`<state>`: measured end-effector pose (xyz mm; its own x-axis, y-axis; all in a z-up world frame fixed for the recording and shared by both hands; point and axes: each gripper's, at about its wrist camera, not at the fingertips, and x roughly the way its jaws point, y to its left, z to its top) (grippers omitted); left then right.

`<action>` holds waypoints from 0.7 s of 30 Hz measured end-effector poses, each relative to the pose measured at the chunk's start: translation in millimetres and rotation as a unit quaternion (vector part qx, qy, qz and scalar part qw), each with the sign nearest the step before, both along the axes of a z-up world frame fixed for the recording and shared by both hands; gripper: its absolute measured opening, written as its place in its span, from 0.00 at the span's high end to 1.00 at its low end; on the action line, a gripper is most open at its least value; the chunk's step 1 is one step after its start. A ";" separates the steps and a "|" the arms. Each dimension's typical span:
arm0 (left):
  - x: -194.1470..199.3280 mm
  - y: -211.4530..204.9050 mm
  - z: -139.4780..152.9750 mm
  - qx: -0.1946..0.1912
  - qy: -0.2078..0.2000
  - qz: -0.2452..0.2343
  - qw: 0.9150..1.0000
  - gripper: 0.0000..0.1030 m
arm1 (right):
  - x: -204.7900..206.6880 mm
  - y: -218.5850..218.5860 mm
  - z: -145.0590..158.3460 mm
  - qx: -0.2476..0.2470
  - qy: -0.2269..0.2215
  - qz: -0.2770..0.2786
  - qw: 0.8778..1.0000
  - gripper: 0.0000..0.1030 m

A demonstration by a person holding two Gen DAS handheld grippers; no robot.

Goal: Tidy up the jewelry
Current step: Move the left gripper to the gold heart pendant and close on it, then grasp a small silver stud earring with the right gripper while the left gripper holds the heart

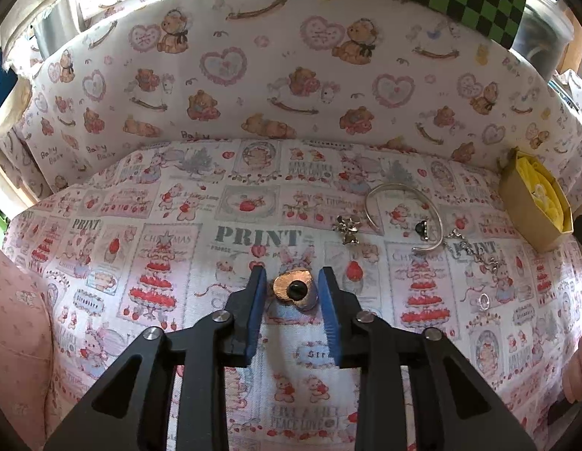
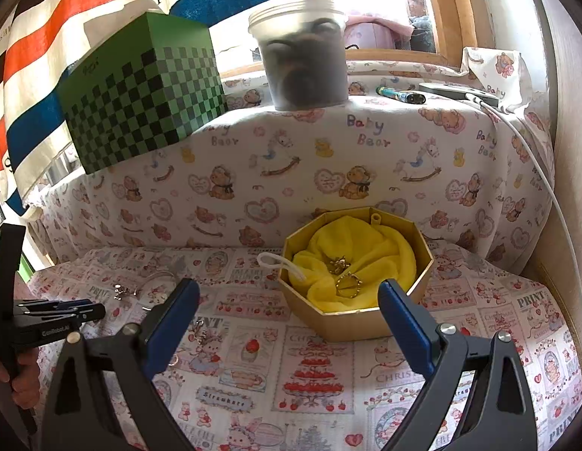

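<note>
My left gripper (image 1: 293, 282) is open, its blue pads on either side of a copper heart-shaped piece with a black centre (image 1: 294, 288) lying on the printed cloth. Further right lie a small silver charm (image 1: 347, 229), a silver bangle (image 1: 403, 214), a dark ring (image 1: 422, 228), a chain (image 1: 475, 255) and a small clear ring (image 1: 484, 301). The gold octagonal box (image 2: 351, 323) with yellow cloth holds a gold ring (image 2: 348, 285) and a gold charm (image 2: 339, 264). My right gripper (image 2: 289, 293) is open and empty, in front of the box, which also shows in the left wrist view (image 1: 531, 206).
A raised ledge covered in bear-print cloth (image 2: 328, 158) runs behind the work area. On it stand a green checkered box (image 2: 140, 94) and a plastic tub (image 2: 302, 64). A white cable (image 2: 546, 173) hangs down at the right. A wall is at the far right.
</note>
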<state>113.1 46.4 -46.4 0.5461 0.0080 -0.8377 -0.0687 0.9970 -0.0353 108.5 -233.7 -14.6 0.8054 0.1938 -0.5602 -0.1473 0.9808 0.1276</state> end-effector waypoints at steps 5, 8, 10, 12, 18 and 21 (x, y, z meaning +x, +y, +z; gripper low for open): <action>1.8 8.2 -6.0 -0.017 0.006 -0.008 1.000 0.71 | 0.6 -0.5 -0.3 0.001 0.003 0.001 1.000 0.07; 1.9 9.3 -6.5 -0.013 0.011 -0.011 1.000 0.75 | 0.8 -1.4 -0.5 0.005 0.006 0.001 1.000 0.07; 2.7 10.2 -6.2 -0.013 0.013 -0.014 1.000 0.78 | 0.5 -1.3 -0.4 0.002 0.004 0.000 1.000 0.07; 1.5 14.8 -3.2 -0.033 0.011 -0.007 0.999 0.78 | 0.0 -1.7 0.1 0.003 0.003 0.001 1.000 0.07; -7.4 24.5 16.1 -0.050 -0.038 0.003 0.998 0.78 | -8.5 4.9 13.4 0.026 0.032 0.038 0.998 0.07; -15.8 32.2 30.6 -0.066 -0.075 0.010 0.995 0.78 | -16.8 21.1 23.1 0.003 0.042 0.057 0.997 0.07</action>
<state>97.3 78.6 -15.8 0.6652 -0.0854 -0.7417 -0.0723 0.9814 -0.1779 91.7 -212.7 8.5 0.7277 0.2851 -0.6238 -0.2465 0.9574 0.1501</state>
